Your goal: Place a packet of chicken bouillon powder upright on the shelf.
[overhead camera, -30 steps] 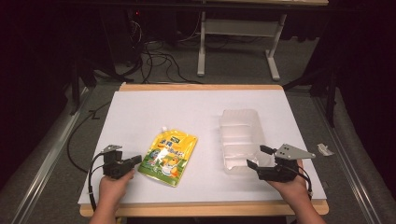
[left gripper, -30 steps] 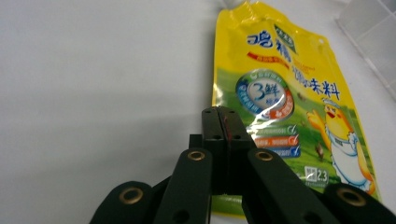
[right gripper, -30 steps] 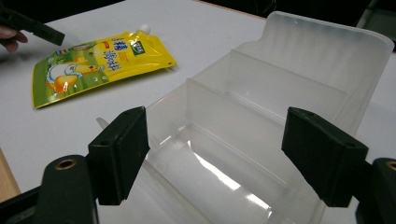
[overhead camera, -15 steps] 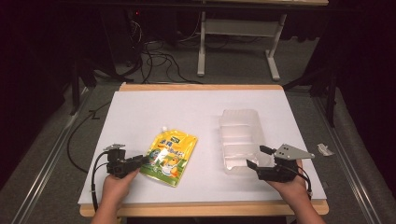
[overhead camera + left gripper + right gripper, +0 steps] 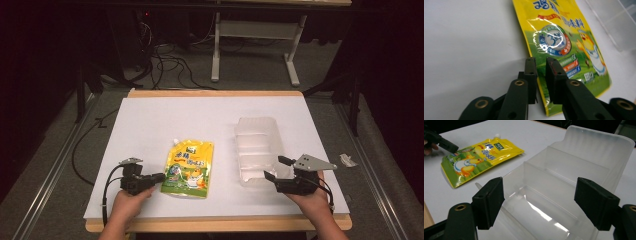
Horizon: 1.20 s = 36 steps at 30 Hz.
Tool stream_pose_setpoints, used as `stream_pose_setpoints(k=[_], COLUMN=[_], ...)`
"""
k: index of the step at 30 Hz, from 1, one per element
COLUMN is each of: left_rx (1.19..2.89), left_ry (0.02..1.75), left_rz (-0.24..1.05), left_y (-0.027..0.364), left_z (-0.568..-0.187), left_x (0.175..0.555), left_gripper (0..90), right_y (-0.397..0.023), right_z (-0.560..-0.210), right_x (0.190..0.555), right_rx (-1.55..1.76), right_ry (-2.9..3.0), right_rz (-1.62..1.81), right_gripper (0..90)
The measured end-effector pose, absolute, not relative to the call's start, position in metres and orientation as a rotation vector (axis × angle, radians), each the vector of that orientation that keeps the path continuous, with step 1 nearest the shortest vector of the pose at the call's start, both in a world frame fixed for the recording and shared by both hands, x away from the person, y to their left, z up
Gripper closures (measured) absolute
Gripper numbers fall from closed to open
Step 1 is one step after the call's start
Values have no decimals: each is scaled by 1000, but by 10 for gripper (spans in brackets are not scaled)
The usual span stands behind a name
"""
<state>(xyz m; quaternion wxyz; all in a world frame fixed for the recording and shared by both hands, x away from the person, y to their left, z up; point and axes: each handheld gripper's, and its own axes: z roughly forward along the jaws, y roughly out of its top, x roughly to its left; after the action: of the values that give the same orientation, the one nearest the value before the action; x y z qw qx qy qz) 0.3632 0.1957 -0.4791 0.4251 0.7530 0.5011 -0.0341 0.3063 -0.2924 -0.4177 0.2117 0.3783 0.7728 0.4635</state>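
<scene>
Left tool [image 5: 541, 75]: jaws just closing, clamped on the pouch's near edge.
Yellow-green spouted pouch [image 5: 190, 167]: flat, counter's [image 5: 165, 120] near-left part.
Right tool [image 5: 549, 202]: jaws apart, astride tray's near end.
Clear compartment tray [image 5: 257, 147]: right of pouch, apart.

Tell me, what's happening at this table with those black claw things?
A person sits at a white table with a two-jaw gripper in each hand. The left gripper has just been closing on the side edge of a yellow-green pouch that lies flat; the edge runs between its nearly closed jaws. The right gripper is wide open, one jaw on either side of the near end of a clear plastic tray, not gripping it. The pouch is beside the tray, not in it.
</scene>
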Motion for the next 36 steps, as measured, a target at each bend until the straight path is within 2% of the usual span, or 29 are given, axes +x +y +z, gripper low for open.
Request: stream_pose_setpoints(k=[2,8,12,17,22,28,33,36], left_rx=[1890,1922,1912,1863,1794,1752,1693,1650], left_ry=[1213,1165,1191,1247,1308,1337,1342,1347], left_rz=[-94,-58,32,85,46,-5,-89,-166], left_y=[189,175,175,176,179,177,177,180], left_z=[-477,-471,-470,-473,-479,-485,-489,-492], left_x=[361,357,361,374,392,400,405,411], left_gripper=[900,900,900,826,664,576,557,601], right_y=[-292,-293,-294,-292,-293,-293,-292,-292], right_z=[-418,-418,-417,-418,-418,-419,-420,-420], right_x=[306,306,306,307,307,308,308,308], right_rx=[1050,1045,1043,1044,1046,1056,1061,1056], right_ry=[2147,2145,2142,2148,2144,2146,2147,2146], right_rz=[1288,1289,1292,1288,1288,1286,1287,1287], right_gripper=[240,241,242,242,242,242,243,244])
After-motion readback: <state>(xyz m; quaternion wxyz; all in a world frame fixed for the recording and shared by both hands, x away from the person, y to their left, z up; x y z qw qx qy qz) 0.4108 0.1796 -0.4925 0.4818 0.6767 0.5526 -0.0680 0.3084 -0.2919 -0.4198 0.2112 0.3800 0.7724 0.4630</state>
